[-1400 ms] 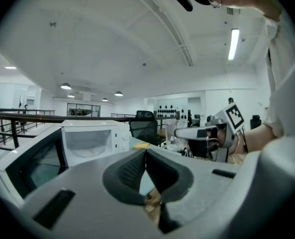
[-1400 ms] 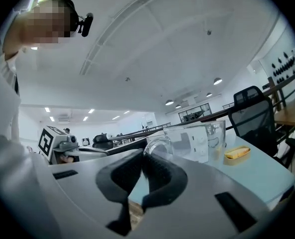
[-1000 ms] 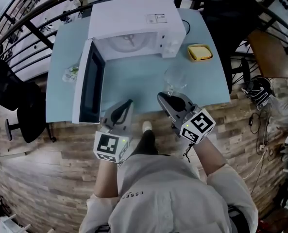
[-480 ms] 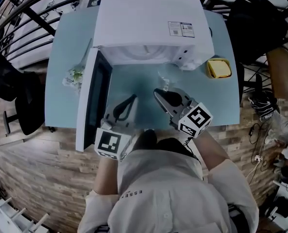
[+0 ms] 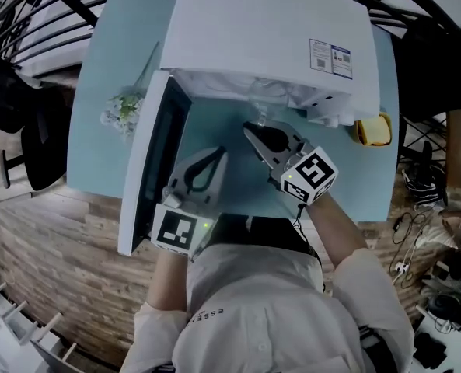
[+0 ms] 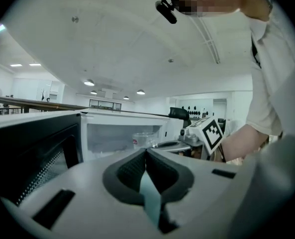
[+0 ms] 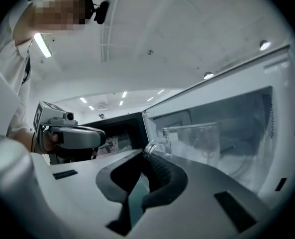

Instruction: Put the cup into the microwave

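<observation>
A white microwave (image 5: 269,37) stands on the light blue table (image 5: 117,45) with its dark door (image 5: 154,162) swung open to the left. My right gripper (image 5: 250,129) is shut on the handle of a clear glass cup (image 5: 261,106), which hangs at the mouth of the oven cavity. The right gripper view shows the cup (image 7: 197,141) just beyond the jaws, in front of the white cavity (image 7: 251,128). My left gripper (image 5: 218,153) is shut and empty, over the table beside the open door. In the left gripper view the cup (image 6: 145,139) shows ahead of the cavity.
A yellow container (image 5: 372,129) lies on the table right of the microwave. A small green plant bundle (image 5: 121,111) sits left of the door. The table's front edge runs just below both grippers. A black chair (image 5: 28,130) stands off the table's left side.
Both grippers moved forward toward the microwave. The right one carried the cup from the open table up to the oven's opening. The left one advanced alongside the door.
</observation>
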Demonstrator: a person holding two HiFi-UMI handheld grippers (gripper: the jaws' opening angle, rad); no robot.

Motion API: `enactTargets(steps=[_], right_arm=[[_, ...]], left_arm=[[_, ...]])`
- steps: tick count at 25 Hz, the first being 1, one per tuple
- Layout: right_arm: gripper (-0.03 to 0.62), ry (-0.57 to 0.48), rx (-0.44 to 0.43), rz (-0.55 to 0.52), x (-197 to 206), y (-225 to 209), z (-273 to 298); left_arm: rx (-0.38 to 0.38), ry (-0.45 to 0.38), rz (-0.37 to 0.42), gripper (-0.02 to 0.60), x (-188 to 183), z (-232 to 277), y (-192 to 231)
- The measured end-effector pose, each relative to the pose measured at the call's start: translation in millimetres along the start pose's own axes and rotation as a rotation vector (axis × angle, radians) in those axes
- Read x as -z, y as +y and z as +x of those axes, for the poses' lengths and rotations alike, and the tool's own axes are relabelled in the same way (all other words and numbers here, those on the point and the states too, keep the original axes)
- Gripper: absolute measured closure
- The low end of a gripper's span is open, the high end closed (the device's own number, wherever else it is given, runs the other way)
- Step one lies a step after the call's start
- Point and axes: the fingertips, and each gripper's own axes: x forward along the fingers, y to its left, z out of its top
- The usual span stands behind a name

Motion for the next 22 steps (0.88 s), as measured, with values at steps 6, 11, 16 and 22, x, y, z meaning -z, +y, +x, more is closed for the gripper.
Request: enactTargets(steps=[6,11,16,22], right_arm=[[0.572,0.019,-0.047,-0.019,9.4,-16.0,31.5],[0.572,0.012,-0.072,-0.047,9.0,-28.7,54.3],[0.572,0.001,-0.079,-0.055,11.7,-40.8,69.3],[0.574,-0.016,-0.064,-0.042,20.7,-58.3,73.9]], left_arm=[[-0.052,0.011,-0.010,0.578,8.8,7.2,15.1],[-0.085,0.028,-0.042,0.578,13.8,12.9,27.1],[-0.108,0.021,-0.050,0.578,14.9,19.6,36.9],[-0.115,0.027,-0.042,0.578,16.6,25.5,39.9]])
